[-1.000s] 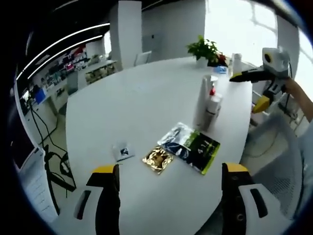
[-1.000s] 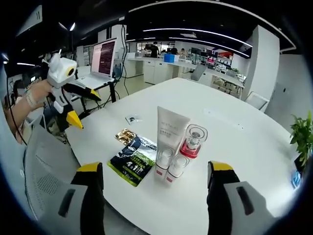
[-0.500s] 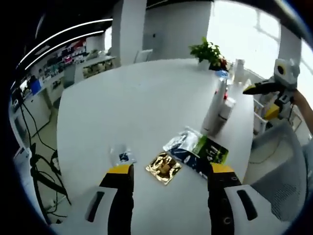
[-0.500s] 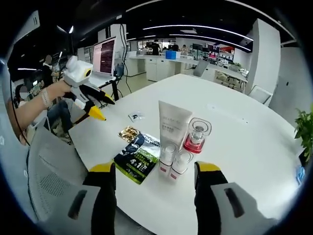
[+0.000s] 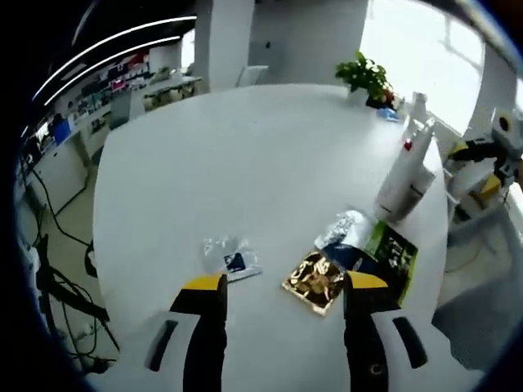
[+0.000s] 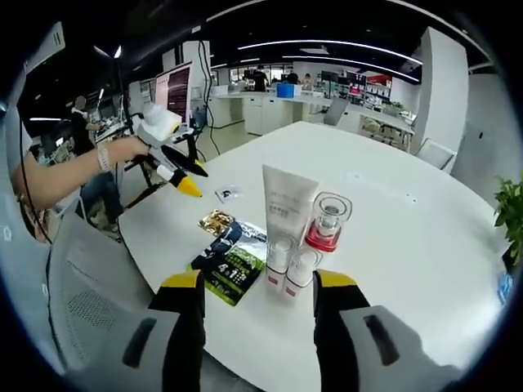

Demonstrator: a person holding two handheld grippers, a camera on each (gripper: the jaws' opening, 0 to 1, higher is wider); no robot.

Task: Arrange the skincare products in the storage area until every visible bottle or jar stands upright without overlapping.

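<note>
Our left gripper [image 5: 278,298] is open and holds nothing, hovering over the small clear packet [image 5: 232,258] and the gold packet [image 5: 314,279], we think to pick a flat one; our right gripper [image 6: 257,296] is also open and empty, before the upright group: one tube [image 6: 283,212], two small bottles [image 6: 291,273], one red-collared bottle [image 6: 327,222]; beside them we count a dark and a green packet [image 6: 231,264] overlapping on the table [image 6: 392,245]

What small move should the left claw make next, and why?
Probably ease forward and down toward the gold sachet, which lies flat just beyond the open left claw beside the green-and-black sachet. The white tube and the bottles by it already stand upright; the flat packets look like the unsorted part.
</note>
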